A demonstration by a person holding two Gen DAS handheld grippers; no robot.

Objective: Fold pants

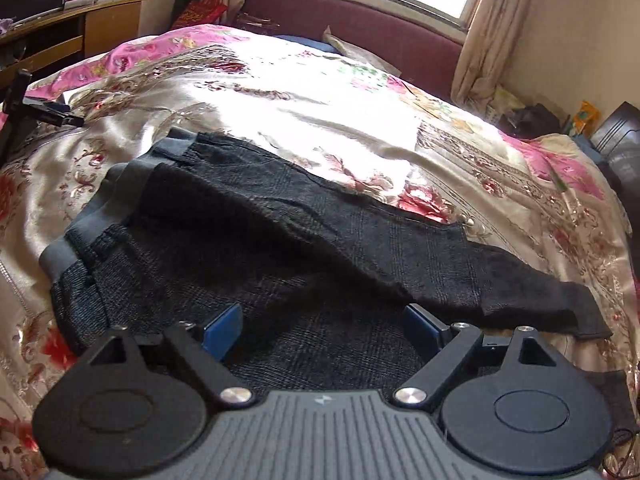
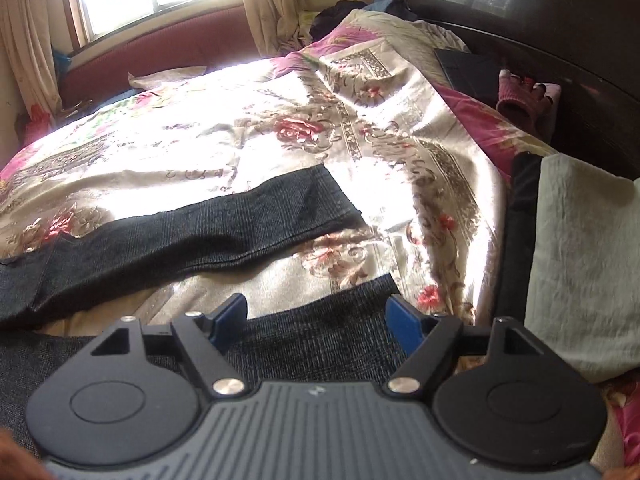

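Dark grey checked pants (image 1: 248, 240) lie spread on the floral bedspread (image 1: 280, 92), with the grey elastic waistband (image 1: 92, 216) to the left and the legs running right. My left gripper (image 1: 324, 324) is open, low over the near leg close to the seat. In the right wrist view the far leg (image 2: 200, 228) lies across the bed and the near leg's cuff end (image 2: 320, 320) sits between the blue fingers (image 2: 404, 324). My right gripper (image 2: 318, 320) is open just above that cuff end.
A dark red padded bench (image 1: 360, 28) stands under the window past the bed. A wooden desk (image 1: 60, 36) is at far left. A black stand (image 1: 24, 108) rests at the bed's left edge. A pale pillow (image 2: 576, 264) and dark headboard (image 2: 540, 40) lie to the right.
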